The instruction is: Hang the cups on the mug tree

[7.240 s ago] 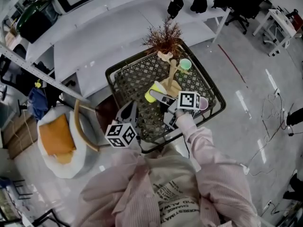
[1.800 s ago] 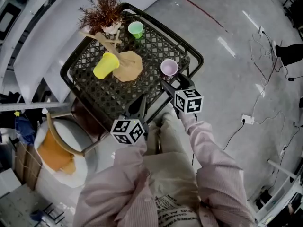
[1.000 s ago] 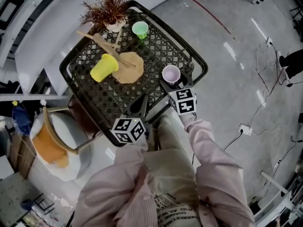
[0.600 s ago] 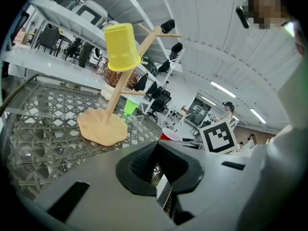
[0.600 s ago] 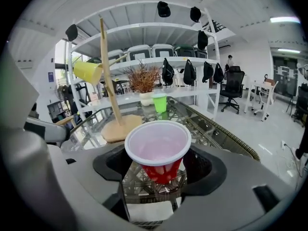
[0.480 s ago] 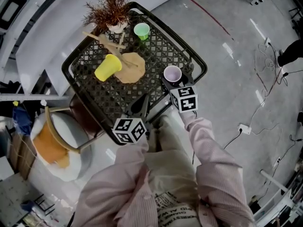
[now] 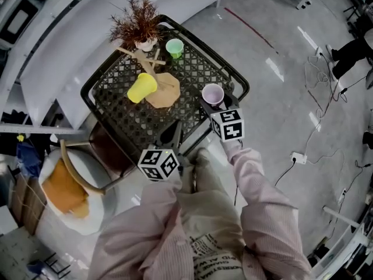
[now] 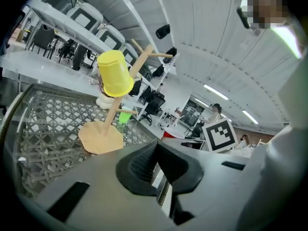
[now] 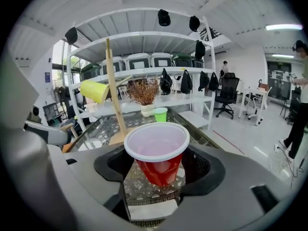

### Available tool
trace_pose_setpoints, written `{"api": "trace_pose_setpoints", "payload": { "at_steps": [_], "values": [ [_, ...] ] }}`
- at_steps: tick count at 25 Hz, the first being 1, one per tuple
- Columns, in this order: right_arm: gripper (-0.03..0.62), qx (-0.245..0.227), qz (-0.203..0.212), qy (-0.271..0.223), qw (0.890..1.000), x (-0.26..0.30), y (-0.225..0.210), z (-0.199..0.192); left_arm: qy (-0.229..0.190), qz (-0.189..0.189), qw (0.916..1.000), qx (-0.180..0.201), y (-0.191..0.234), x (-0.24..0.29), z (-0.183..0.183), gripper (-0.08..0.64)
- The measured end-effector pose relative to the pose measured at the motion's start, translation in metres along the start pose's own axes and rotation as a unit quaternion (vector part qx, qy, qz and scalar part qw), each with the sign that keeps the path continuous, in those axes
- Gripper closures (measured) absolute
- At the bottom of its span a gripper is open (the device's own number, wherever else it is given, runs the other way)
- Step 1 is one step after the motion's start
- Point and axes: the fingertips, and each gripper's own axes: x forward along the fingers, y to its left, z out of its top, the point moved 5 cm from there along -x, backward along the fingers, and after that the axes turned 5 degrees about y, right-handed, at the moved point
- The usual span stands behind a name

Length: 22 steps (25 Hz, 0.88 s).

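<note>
A wooden mug tree (image 7: 152, 69) stands on the black lattice table (image 7: 125, 118). A yellow cup (image 7: 141, 87) hangs on one of its pegs. A green cup (image 7: 174, 47) stands upright at the far edge. My right gripper (image 7: 213, 101) is shut on a red cup (image 9: 156, 150) with a white inside. It holds the cup upright a little above the table's near right corner, and its jaws have just been closing on it. My left gripper (image 8: 156, 146) hovers shut and empty over the near edge, left of the right one.
A pot of dried twigs (image 7: 135, 22) sits at the table's far corner behind the tree. A chair with an orange cushion (image 7: 64, 191) stands to the left. White shelving runs along the back. Cables (image 7: 303, 156) lie on the floor to the right.
Both grippers have risen a little over the table's near edge. The red cup has come up between the right jaws. The yellow and green cups have not moved.
</note>
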Motion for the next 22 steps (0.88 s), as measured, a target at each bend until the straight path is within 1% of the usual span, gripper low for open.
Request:
{"api": "trace_pose_setpoints", "payload": {
  "at_steps": [5,11,17,22],
  "values": [
    [0.288,-0.023,-0.006,-0.016,1.000,-0.003,0.008,0.023,-0.011,-0.003,0.9999,0.012,0.008,-0.010,0.012,0.561],
    [0.288,-0.062,0.009,-0.033,0.997,0.003,0.013,0.059,-0.029,0.006,0.9992,0.027,0.007,-0.017,0.034,0.561],
    [0.288,-0.104,0.046,-0.035,0.993,0.024,0.004,0.094,-0.055,0.046,0.9974,0.006,0.004,-0.011,0.047,0.561],
    [0.288,-0.165,0.094,-0.026,0.981,0.051,0.003,0.126,-0.084,0.085,0.9928,-0.006,0.000,0.001,0.065,0.561]
  ]
}}
